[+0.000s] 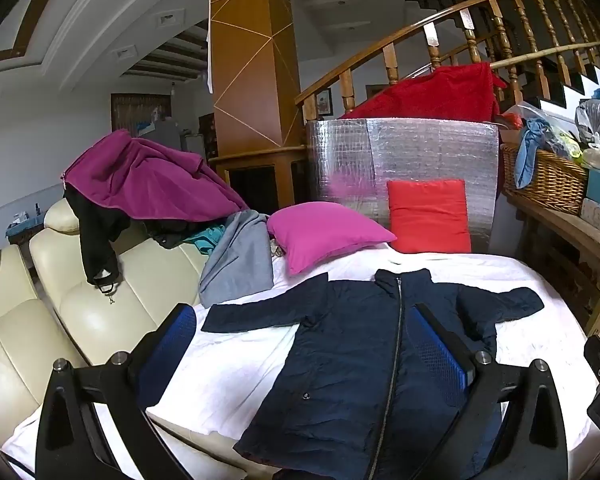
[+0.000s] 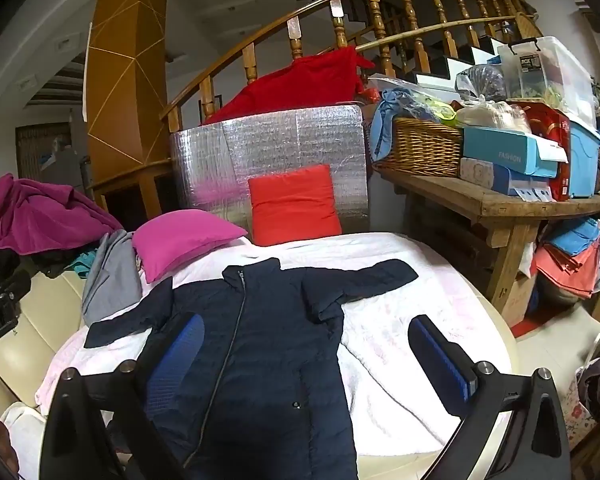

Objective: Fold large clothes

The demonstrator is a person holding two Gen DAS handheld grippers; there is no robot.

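A long navy quilted coat point(image 1: 352, 360) point(image 2: 260, 344) lies flat and zipped on a white sheet point(image 1: 228, 364) point(image 2: 400, 344), both sleeves spread sideways and the collar toward the pillows. My left gripper point(image 1: 304, 344) hovers open above the coat's left half, with nothing between its blue pads. My right gripper point(image 2: 308, 352) hangs open over the coat's right half and the sheet beside it, holding nothing. The other gripper's black body shows at the left edge of the right wrist view.
A pink pillow point(image 1: 324, 236) point(image 2: 180, 240) and a red pillow point(image 1: 428, 216) point(image 2: 294, 204) lie beyond the collar against a silver foil panel point(image 1: 404, 160). A grey garment point(image 1: 240, 260) and a magenta one point(image 1: 148, 176) are heaped on the cream sofa point(image 1: 60, 320). A cluttered wooden bench point(image 2: 508, 208) stands at the right.
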